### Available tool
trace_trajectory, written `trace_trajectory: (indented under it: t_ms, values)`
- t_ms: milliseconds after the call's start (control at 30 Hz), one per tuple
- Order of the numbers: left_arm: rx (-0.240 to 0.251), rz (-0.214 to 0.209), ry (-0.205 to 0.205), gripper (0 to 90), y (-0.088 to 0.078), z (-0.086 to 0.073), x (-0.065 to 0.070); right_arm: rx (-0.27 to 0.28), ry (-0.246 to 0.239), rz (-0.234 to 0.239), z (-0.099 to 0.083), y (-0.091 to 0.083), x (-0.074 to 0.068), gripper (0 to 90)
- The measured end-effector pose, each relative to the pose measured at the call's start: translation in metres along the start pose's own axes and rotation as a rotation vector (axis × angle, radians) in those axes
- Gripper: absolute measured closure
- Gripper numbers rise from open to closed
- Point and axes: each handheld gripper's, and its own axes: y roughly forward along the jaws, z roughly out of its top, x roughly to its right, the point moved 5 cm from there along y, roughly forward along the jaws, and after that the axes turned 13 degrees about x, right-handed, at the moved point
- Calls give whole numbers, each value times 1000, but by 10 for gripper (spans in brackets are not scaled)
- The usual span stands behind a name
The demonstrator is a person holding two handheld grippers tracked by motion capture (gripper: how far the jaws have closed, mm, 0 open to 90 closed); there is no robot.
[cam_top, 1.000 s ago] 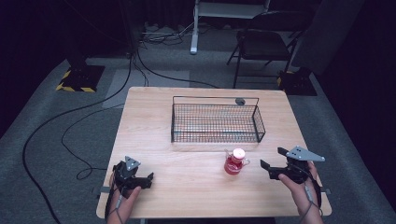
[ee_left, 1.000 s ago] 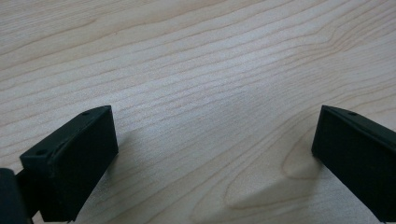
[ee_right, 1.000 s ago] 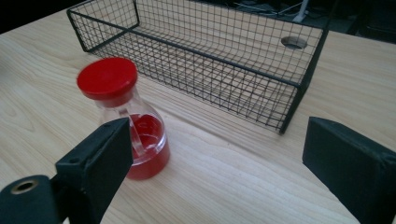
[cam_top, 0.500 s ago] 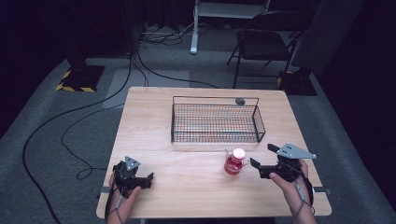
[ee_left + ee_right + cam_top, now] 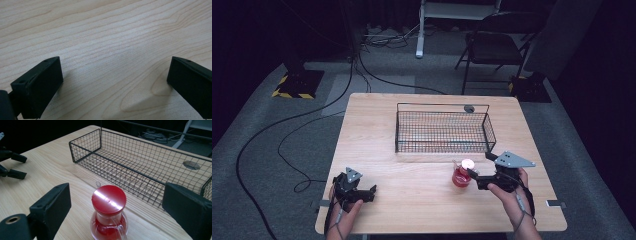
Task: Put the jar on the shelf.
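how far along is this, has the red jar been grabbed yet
Nothing looks done yet: the wire basket holds nothing and the red-lidded jar stands on the table just in front of it. In hand: the right gripper is open with the jar between its jaws, pads not touching. The left gripper rests open over bare wood. Left, probably: close on the jar, lift it and set it in the basket.

One red-lidded jar [image 5: 109,215], one wire basket [image 5: 442,131], two tools.

On the desk [image 5: 377,130], the basket [image 5: 442,131] stands toward 12 o'clock. The jar [image 5: 461,173] sits just at its 6 o'clock, right gripper [image 5: 478,176] at the jar's 3, left gripper [image 5: 371,193] far toward 9.
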Motion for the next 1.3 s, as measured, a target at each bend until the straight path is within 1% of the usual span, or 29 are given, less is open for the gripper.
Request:
trace_trajectory:
  t_ms: [167, 267, 400, 500, 633, 867, 900, 967, 1133, 1267, 1300]
  values:
    - [0, 0, 0, 0, 0, 0, 0, -3, 0, 16, -4, 9, -5, 86]
    - [0, 0, 0, 0, 0, 0, 0, -7, 4, 13, -6, 14, -6, 94]
    - [0, 0, 0, 0, 0, 0, 0, -13, 8, 4, -10, 19, -5, 127]
    - [0, 0, 0, 0, 0, 0, 0, -15, 3, -4, -13, 22, -4, 173]
    - [0, 0, 0, 0, 0, 0, 0, -25, -14, 8, -17, 25, -4, 263]
    - [0, 0, 0, 0, 0, 0, 0, -45, -45, 4, -25, 29, -3, 432]
    - [0, 0, 0, 0, 0, 0, 0, -45, -45, 4, -25, 29, -3, 432]
    - [0, 0, 0, 0, 0, 0, 0, -45, -49, 14, -26, 29, -4, 479]
    - [0, 0, 0, 0, 0, 0, 0, -45, -59, 11, -25, 28, -3, 482]
    - [0, 0, 0, 0, 0, 0, 0, -37, -47, 16, -21, 27, 1, 482]
    - [0, 0, 0, 0, 0, 0, 0, -36, -50, 16, -19, 27, 1, 482]
